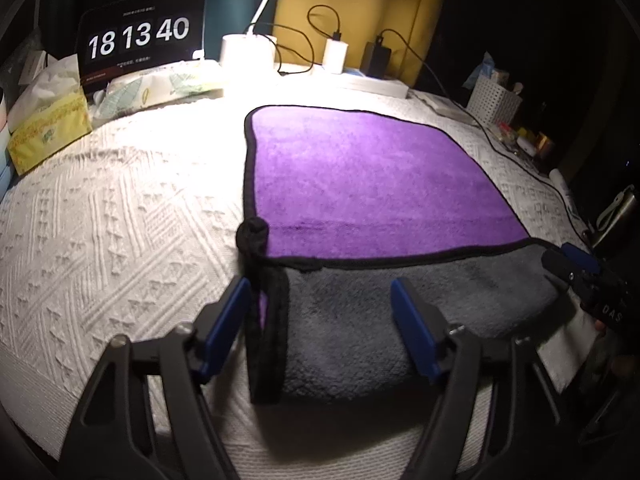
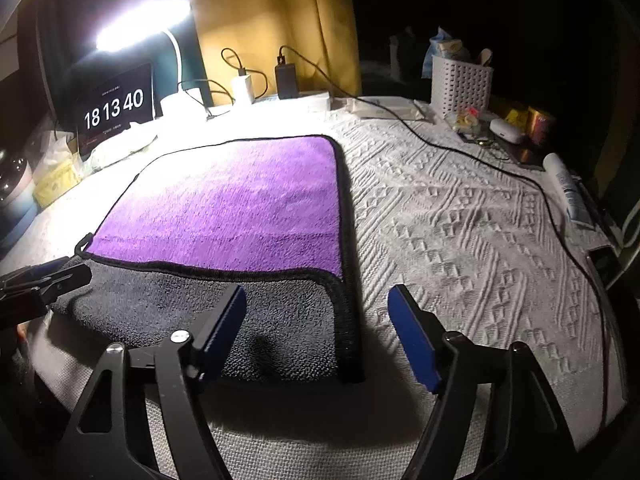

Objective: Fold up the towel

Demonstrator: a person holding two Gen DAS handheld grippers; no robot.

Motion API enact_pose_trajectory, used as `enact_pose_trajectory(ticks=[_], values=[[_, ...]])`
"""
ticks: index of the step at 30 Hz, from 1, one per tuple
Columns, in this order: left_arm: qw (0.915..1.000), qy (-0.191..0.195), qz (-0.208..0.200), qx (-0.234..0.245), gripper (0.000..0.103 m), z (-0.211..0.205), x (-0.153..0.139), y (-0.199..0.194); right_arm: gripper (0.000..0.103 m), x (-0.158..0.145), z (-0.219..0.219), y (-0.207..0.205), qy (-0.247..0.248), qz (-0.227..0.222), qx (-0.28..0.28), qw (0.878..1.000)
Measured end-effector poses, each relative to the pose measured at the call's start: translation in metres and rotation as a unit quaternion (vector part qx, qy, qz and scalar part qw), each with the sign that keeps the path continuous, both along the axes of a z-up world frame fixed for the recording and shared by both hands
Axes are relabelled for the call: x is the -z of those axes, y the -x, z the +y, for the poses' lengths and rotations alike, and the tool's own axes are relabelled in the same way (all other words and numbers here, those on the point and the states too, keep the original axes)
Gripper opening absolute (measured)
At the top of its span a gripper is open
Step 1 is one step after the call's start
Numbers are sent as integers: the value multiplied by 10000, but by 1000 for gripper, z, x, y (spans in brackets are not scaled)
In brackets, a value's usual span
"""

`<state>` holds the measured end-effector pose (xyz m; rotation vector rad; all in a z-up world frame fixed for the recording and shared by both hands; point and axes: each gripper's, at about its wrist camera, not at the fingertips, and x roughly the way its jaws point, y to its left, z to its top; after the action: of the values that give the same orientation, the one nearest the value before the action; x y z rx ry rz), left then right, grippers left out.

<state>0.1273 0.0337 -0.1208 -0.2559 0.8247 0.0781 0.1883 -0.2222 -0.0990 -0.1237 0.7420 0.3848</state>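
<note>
Towel: a square plush towel (image 1: 372, 176), purple on one face and grey on the other, edged in black binding, lies flat on the table; its near edge is folded over, so a grey band (image 1: 400, 320) covers the purple along the side closest to me; a small black hanging loop (image 1: 252, 236) sits at the fold's left end.

Table: covered in a white cloth with a raised woven diamond pattern (image 1: 120, 220); the towel rests near its middle.

My left tool (image 1: 320, 328): black arms with blue pads, spread wide and released; it hovers at the folded band's left corner, one pad just outside the black edge, the other over the grey; it grips nothing.

My right tool (image 2: 316, 332): the same build, also spread wide and released; it hovers at the band's right corner, left pad over the grey, right pad over bare cloth.

Back of table: a dark tablet (image 1: 142, 36) showing 18 13 40 in white digits; a lit white desk lamp (image 2: 140, 24); a yellow tissue box (image 1: 48, 132); white and black chargers with cables.

Right side: a white perforated plastic basket (image 2: 460, 84); a white tube (image 2: 568, 188) lying near the edge; a black cable (image 2: 500, 168) trailing across the cloth.
</note>
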Motion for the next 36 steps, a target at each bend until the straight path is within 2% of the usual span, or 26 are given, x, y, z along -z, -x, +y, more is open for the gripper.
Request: enact_pose_trajectory(ticks=[2, 12, 13, 14, 16, 18, 22, 36], values=[[10000, -45, 30, -9, 69, 0, 1, -1, 64, 2, 1, -1, -8, 51, -47, 10000], [9995, -288, 45, -126, 38, 0, 0, 5, 38, 7, 3, 1, 74, 121, -168, 9998], [9995, -278, 27, -114, 35, -1, 0, 6, 31, 6, 4, 2, 96, 100, -163, 9998], [9994, -319, 22, -116, 29, -2, -1, 7, 23, 6, 3, 2, 129, 66, -143, 9998], [9988, -465, -29, -120, 23, -4, -3, 10, 17, 4, 3, 3, 170, 28, -108, 9998], [9986, -520, -95, -95, 12, -6, -5, 12, 14, 2, 2, 5, 194, -20, -101, 9998], [9987, -494, -140, -37, 9, -9, -7, 13, 9, -3, 1, 8, 209, -98, -104, 9997], [9980, -360, -526, -29, 8, -5, -31, 16, 9, -32, 5, 12, 165, -474, -112, 9987]])
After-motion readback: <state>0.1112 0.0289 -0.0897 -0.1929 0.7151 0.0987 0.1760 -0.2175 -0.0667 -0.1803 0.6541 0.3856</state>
